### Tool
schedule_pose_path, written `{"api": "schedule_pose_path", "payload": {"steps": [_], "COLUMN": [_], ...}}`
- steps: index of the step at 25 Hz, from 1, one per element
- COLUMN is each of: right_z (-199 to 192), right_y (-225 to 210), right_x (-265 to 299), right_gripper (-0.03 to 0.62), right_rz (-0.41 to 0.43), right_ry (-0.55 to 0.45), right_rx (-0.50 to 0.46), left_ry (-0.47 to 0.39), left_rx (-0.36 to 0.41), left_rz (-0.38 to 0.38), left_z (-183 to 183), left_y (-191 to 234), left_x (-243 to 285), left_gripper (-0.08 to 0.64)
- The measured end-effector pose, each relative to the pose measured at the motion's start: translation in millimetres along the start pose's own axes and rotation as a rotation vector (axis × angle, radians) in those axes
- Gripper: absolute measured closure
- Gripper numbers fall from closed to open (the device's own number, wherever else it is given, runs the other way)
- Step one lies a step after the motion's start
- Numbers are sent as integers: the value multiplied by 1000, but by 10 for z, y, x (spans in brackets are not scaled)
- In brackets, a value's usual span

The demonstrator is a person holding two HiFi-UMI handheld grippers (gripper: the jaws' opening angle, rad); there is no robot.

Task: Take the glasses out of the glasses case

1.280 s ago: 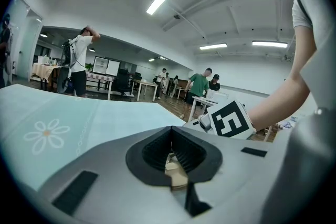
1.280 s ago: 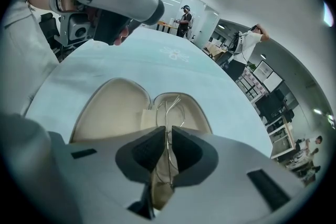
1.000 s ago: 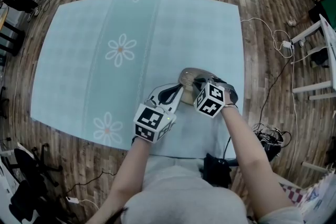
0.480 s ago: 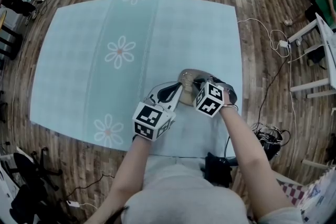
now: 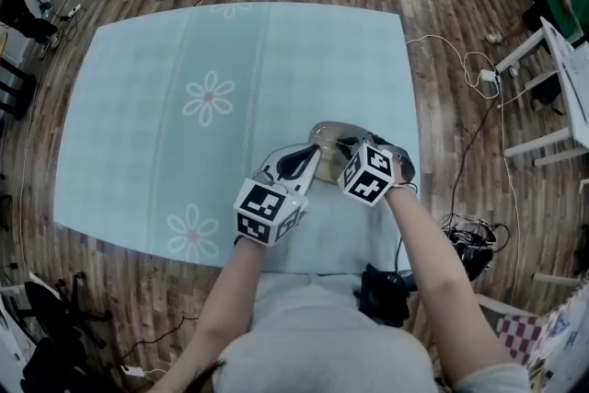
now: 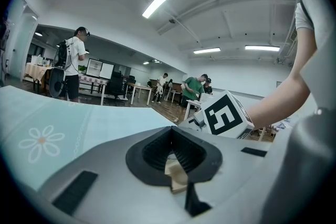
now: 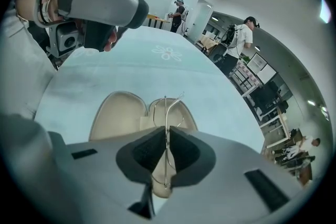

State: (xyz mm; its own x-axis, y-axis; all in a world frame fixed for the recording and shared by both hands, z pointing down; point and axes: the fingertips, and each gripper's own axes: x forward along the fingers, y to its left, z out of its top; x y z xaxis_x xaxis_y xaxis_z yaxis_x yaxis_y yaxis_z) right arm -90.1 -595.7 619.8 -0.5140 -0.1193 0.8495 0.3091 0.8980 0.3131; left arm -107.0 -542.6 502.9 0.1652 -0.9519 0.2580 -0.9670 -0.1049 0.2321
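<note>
Beige lining marks the open case [image 5: 333, 135] in the head view. It lies near the right corner of the pale blue cloth [image 5: 184, 69], on my side of the table. Both tools meet at it. The left gripper [image 5: 311, 159] comes in low from the near left, and the right gripper [image 5: 350, 145] tips steeply down onto it from the near side. From up here I can't see the glasses, because the right tool covers them.

In the left gripper view the fingers are clenched on a small beige piece, which I take to be the edge of the case. The right gripper shows just beyond it. I read this hand as the anchor.

In the right gripper view the fingers are pinched on the thin wire frame of the glasses [image 7: 166, 123]. The frame stands edge-on in the slit between the pads and runs along the jaw line, out past the tips. The case lies beyond and below those tips, its two shallow halves side by side. The left half is bare. The far end of the frame reaches over the right half, though I can't tell whether it touches the lining. I see nothing else inside.

So the right hand has the glasses. I judge the coming move to be a draw up and back along the frame's length, away from that right half, while the left pins the case.
</note>
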Motion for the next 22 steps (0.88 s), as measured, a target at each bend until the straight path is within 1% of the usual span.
{"api": "schedule_pose_path", "payload": {"steps": [9, 14, 17, 22], "right_z": [148, 241, 282, 294], "right_y": [7, 38, 68, 79], "right_x": [-246, -423, -532, -736], "right_gripper": [563, 563, 564, 563], "right_rz": [-64, -107, -139, -203], "right_ry": [-30, -79, -101, -136], "right_rx": [42, 98, 129, 184], "left_ry": [-19, -63, -76, -99], "left_rx": [46, 109, 120, 129], "left_rz": [-28, 7, 17, 8], "left_z": [103, 187, 216, 293], "left_y": [-80, -100, -109, -152], "left_x": [-115, -192, -236, -265], "left_gripper": [551, 551, 551, 551]}}
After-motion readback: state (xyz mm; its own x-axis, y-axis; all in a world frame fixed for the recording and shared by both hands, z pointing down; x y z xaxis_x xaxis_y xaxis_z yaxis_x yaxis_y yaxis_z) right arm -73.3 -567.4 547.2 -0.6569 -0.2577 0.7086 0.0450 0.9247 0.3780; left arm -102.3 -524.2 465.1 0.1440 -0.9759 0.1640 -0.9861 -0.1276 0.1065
